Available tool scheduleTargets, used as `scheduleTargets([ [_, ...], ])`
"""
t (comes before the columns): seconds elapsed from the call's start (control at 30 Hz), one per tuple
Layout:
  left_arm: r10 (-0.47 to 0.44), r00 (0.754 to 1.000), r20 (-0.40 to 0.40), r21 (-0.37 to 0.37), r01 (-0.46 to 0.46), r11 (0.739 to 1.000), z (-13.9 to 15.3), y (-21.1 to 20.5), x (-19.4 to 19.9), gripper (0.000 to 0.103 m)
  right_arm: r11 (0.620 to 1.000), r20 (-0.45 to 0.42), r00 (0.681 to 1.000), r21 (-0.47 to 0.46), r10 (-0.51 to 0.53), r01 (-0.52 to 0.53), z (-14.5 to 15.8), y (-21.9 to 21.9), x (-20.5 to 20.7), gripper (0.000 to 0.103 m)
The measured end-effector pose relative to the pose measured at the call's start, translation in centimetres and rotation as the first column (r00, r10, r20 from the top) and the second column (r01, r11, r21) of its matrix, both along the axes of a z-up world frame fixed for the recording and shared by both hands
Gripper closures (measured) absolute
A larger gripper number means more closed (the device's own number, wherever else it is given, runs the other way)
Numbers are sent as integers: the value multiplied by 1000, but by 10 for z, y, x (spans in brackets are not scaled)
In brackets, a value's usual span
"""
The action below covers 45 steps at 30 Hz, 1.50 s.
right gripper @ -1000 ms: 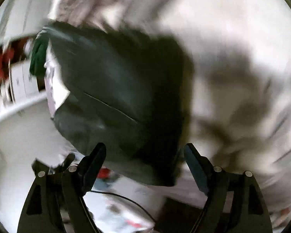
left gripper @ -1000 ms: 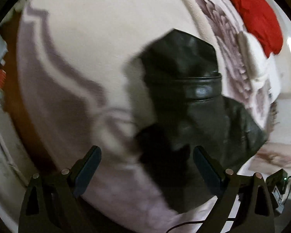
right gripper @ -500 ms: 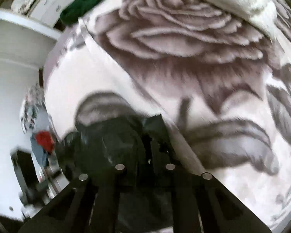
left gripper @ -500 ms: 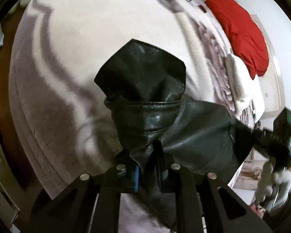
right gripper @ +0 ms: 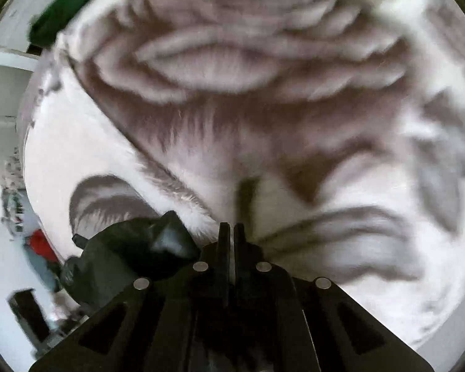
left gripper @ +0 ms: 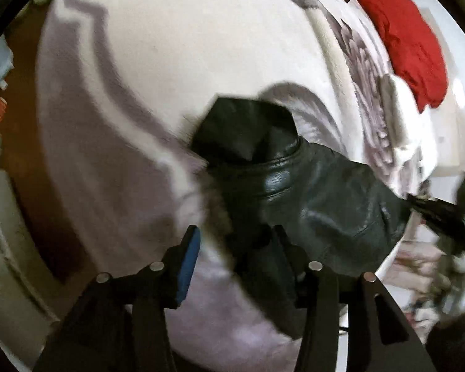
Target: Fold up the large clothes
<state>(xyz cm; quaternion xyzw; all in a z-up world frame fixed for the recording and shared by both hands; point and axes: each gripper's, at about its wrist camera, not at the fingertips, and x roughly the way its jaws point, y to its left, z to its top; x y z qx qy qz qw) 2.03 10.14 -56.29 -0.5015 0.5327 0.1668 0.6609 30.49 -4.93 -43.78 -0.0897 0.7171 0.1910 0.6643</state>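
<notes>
L gripper [left gripper: 235, 241]: jaws parted, nothing pinched; black leather jacket [left gripper: 319, 204] seen lying on rose-print blanket [left gripper: 176, 46], just ahead and R of jaws. Long axis runs L-R toward R gripper [right gripper: 231, 232], jaws closed; grasp on jacket hem can't be confirmed. Both grippers near jacket.

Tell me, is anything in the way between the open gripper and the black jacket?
Nothing visible is. The left gripper is open right at the black jacket, which lies on the blanket between its fingers.
</notes>
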Motion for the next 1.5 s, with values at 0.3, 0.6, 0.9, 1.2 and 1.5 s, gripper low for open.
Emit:
scheduleTargets([
  [0.3, -181, 984, -3, 151, 179, 972, 7, -22, 39, 57, 998, -162, 985, 22, 57, -54, 15, 3, -72, 99],
  [0.6, -212, 975, -61, 90, 217, 972, -64, -18, 75, 54, 975, -121, 986, -174, 116, -136, -83, 48, -74, 98],
  [0.9, -195, 981, -19, 98, 196, 976, -13, -7, 31, 32, 999, -216, 975, 8, -47, 49, -32, 0, -64, 96],
  [1.2, -88, 996, 34, -107, 91, 990, -42, -20, -6, 16, 889, -296, 891, 204, -344, 410, -3, -116, -150, 7],
  [1.5, 2, 982, 186, -212, 38, 977, -75, -30, 34, 16, 533, -525, 668, 408, -527, 741, -107, -178, -221, 7],
])
